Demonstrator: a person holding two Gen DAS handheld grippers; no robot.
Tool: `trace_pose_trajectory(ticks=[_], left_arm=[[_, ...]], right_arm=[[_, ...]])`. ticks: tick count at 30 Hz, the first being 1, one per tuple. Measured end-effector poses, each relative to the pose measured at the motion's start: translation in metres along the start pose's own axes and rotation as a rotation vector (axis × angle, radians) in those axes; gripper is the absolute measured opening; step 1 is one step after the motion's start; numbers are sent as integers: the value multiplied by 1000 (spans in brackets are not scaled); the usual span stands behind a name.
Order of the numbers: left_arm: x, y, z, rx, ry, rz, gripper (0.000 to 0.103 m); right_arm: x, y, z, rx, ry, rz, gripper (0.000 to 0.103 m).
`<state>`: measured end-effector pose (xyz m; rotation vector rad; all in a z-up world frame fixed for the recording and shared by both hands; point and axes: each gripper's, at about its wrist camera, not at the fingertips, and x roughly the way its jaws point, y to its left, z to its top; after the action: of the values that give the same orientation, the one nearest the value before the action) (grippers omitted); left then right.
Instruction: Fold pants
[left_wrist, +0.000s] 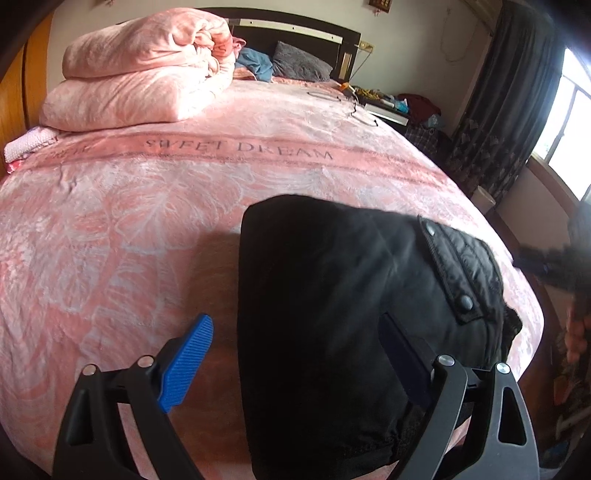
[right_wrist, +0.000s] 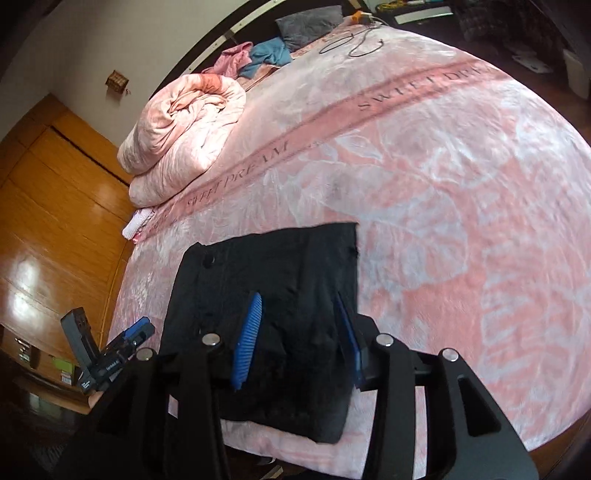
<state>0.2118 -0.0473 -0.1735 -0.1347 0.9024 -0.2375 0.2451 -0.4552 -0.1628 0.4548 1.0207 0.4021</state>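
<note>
Folded black pants (left_wrist: 351, 314) on a pink bedspread (left_wrist: 129, 240); left gripper (left_wrist: 295, 354) and right gripper (right_wrist: 299, 332) hover part-open, holding nothing.

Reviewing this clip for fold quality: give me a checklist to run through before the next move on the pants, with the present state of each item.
1. Pants folded into a compact rectangle on the bed: ok.
2. Left gripper open, nothing pinched; one finger is over the pants, the other over the bedspread: ok.
3. Right gripper free of the cloth: jaws apart above the pants, pinching nothing visible; contact cannot tell.
4. Pants fully on the bed, not hanging off: near edge close to the mattress edge; cannot tell.
5. Folded quilt apart from the pants: ok.
6. Flap pocket lies flat on top: ok.
</note>
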Motion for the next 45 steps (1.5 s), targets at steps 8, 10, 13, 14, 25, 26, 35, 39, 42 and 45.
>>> trace_pose_trajectory(ticks=[8, 10, 13, 14, 25, 26, 35, 39, 42, 45], left_arm=[[24, 11, -5, -51, 92, -20, 93], [18, 17, -2, -65, 93, -43, 93], [6, 31, 2, -104, 71, -69, 93], [4, 36, 3, -115, 72, -74, 93], [15, 62, 3, -168, 191, -254, 94], [15, 70, 7, -195, 198, -298, 100], [73, 122, 28, -372, 393, -548, 99], [97, 116, 29, -370, 449, -635, 99], [112, 104, 26, -373, 480, -698, 99], [126, 89, 21, -370, 520, -767, 99]], right_arm=[[71, -30, 21, 32, 133, -127, 37], [43, -23, 16, 34, 80, -90, 46], [-2, 4, -11, -43, 36, -26, 53], [-11, 11, -26, -59, 38, 0, 54], [-25, -4, -63, 5, 45, 63, 101], [-29, -12, -58, 23, 62, 70, 101], [29, -89, -47, 342, 284, 266, 101], [50, -91, -45, 363, 323, 281, 101], [59, -90, -45, 359, 357, 294, 101], [64, -92, -41, 367, 363, 319, 101]])
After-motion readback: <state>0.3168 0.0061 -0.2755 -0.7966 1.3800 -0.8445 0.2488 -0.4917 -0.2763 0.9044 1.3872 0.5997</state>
